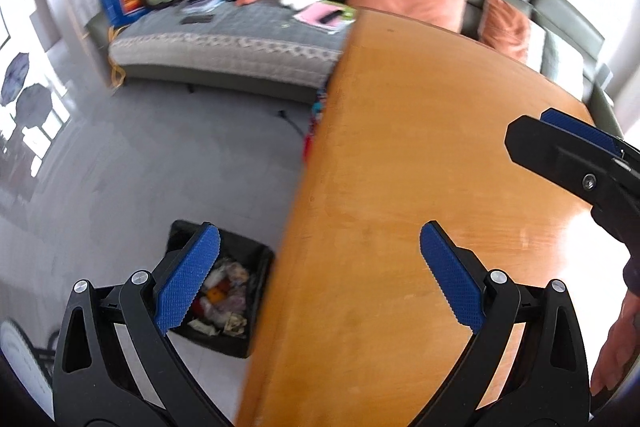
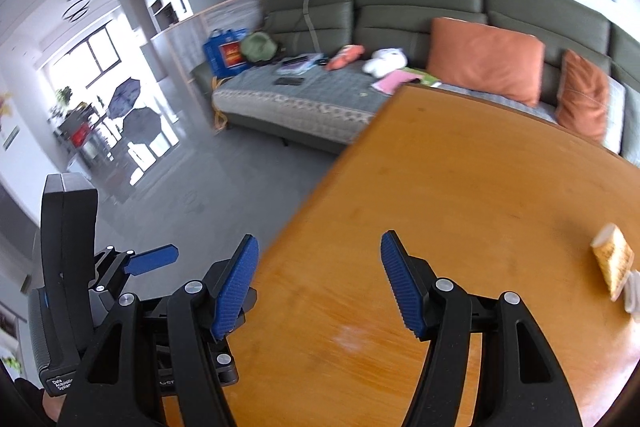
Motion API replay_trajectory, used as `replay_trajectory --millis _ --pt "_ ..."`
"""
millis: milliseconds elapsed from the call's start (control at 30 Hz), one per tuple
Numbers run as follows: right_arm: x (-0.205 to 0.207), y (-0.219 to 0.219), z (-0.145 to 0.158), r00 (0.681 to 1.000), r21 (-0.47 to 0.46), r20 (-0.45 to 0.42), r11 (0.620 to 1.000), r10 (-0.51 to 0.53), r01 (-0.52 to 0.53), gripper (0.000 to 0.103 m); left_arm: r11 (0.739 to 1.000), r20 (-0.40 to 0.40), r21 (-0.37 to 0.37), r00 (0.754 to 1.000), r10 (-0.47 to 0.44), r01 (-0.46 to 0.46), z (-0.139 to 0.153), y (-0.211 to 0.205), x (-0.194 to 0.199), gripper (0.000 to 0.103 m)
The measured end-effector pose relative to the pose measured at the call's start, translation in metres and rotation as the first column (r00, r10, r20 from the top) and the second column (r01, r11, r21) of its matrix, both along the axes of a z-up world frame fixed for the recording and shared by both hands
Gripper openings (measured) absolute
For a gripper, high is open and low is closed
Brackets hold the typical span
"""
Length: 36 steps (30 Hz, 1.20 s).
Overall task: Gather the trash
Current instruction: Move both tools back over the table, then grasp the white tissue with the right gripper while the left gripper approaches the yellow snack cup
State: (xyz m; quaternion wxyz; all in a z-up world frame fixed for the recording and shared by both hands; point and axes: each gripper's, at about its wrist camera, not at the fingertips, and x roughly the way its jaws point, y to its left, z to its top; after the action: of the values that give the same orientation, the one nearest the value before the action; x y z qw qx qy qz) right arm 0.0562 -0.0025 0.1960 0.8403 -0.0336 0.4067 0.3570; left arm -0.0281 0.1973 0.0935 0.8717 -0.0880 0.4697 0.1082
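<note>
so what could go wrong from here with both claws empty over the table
1. The yellow packet lies far to the right of the right claw, near the picture's rim, and the views are blurred: a hurried reach may miss it or knock it.
2. The bin stands on the floor close to the table edge, already holding trash; a drop from table height could land beside it.
3. The left claw and right claw sit close together and could bump.

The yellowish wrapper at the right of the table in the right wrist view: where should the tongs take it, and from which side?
Probably across the narrow width of the yellowish wrapper, near its middle, coming from above. It lies flat and elongated on the table, pale scrap touching its lower end. The right tongs are open and empty.
</note>
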Motion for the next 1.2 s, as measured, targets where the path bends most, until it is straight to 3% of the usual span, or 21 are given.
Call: replay_trajectory --millis 467,933,1200 --pt "0.05 -0.147 -0.021 0.972 -0.021 -0.011 0.971 -0.237 0.236 0.065 0.977 -0.031 -0.01 0.976 -0.215 0.214 -0.009 -0.129 0.066 0.097" --pt "0.118 -0.291 -0.06 0.879 -0.068 -0.054 0.88 -0.475 0.471 0.066 0.926 -0.085 0.001 0.922 -0.377 0.379 -0.021 -0.243 0.136 0.097" --pt "0.156 -0.341 -0.094 0.81 -0.118 -0.088 0.814 -0.579 0.569 0.066 0.923 -0.118 -0.034 0.915 -0.385 0.384 -0.036 -0.291 0.176 0.097"
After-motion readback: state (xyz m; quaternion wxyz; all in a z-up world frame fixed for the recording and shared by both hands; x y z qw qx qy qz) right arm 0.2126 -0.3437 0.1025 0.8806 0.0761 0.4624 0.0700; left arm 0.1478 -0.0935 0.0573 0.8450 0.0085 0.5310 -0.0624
